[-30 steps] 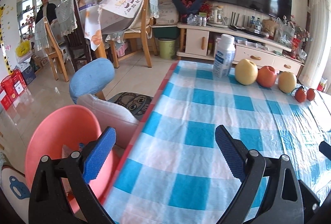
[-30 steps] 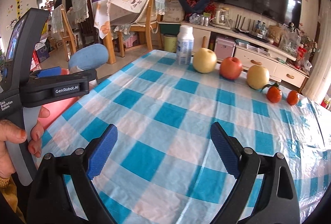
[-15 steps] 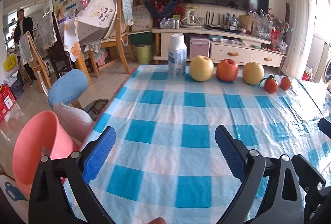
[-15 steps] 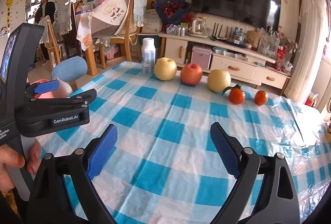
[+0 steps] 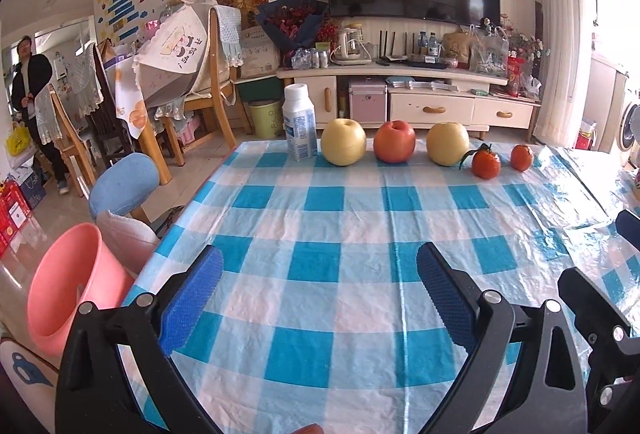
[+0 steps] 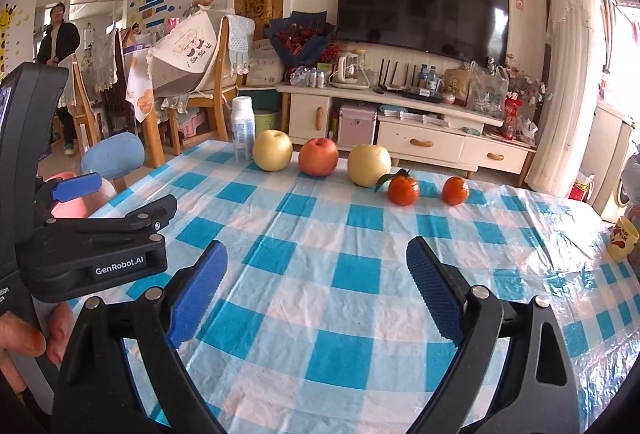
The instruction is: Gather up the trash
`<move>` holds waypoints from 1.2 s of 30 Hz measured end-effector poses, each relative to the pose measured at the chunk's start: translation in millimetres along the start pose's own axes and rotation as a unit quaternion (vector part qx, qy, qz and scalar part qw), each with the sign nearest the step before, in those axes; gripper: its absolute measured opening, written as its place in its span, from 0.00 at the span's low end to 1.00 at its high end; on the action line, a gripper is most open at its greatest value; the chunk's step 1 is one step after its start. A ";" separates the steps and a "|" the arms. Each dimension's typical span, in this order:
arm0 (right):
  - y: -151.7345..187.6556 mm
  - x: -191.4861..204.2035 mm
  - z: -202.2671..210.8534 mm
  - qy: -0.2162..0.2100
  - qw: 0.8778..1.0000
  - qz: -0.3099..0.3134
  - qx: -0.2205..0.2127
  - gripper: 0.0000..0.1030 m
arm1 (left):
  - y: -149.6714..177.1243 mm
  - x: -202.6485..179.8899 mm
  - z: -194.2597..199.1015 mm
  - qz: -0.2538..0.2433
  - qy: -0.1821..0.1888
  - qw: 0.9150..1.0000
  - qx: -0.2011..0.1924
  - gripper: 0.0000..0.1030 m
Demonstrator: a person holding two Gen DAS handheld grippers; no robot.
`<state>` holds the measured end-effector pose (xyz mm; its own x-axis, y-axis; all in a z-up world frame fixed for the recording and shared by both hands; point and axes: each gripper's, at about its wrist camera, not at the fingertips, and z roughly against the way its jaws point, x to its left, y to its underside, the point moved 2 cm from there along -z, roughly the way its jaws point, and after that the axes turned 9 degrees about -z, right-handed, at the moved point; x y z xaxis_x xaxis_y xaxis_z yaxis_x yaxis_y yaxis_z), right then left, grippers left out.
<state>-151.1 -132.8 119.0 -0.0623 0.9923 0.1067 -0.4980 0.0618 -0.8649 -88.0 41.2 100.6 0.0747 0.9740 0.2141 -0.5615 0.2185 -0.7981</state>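
Observation:
A white milk bottle [image 5: 299, 123] [image 6: 243, 128] stands at the far left corner of the table with the blue-and-white checked cloth [image 5: 360, 234] [image 6: 320, 274]. My left gripper [image 5: 320, 294] is open over the near part of the cloth, nothing between its blue pads. My right gripper [image 6: 316, 286] is open too, empty, beside it on the right. A pink bin [image 5: 68, 286] stands on the floor left of the table; the right wrist view shows only a bit of the pink bin [image 6: 70, 207] behind the left gripper's body.
A row of fruit lines the far edge: a yellow apple [image 5: 343, 141], a red apple [image 5: 394, 141], another yellow apple [image 5: 447, 143] and two tangerines [image 5: 486, 163]. A yellow cup [image 6: 622, 244] sits at the right edge. A blue-backed chair [image 5: 124, 183] and a standing person [image 5: 32, 93] are at left.
Both views have swung to the right: the bottle and fruit row shifted left and toward the middle, the pink bin slid to the left edge. Both grippers stayed open.

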 end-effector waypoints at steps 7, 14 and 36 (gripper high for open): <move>-2.5 -16.7 13.9 0.009 1.000 -0.011 -0.018 0.89 | -5.0 -14.9 21.3 -0.007 0.000 1.000 -0.021 0.94; -3.5 -22.3 22.3 0.009 0.999 -0.017 -0.033 0.89 | -9.6 -22.1 34.8 -0.016 -0.005 0.999 -0.033 0.94; 2.6 -21.3 8.2 0.009 1.000 -0.015 -0.021 0.89 | -9.1 -10.9 18.3 -0.001 0.000 1.000 -0.024 0.94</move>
<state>-158.1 -154.6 118.5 -0.0314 0.9917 0.1249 -0.4625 0.0963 -0.8814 -98.8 27.4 115.8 0.0758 0.9733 0.2168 -0.5211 0.2240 -0.8236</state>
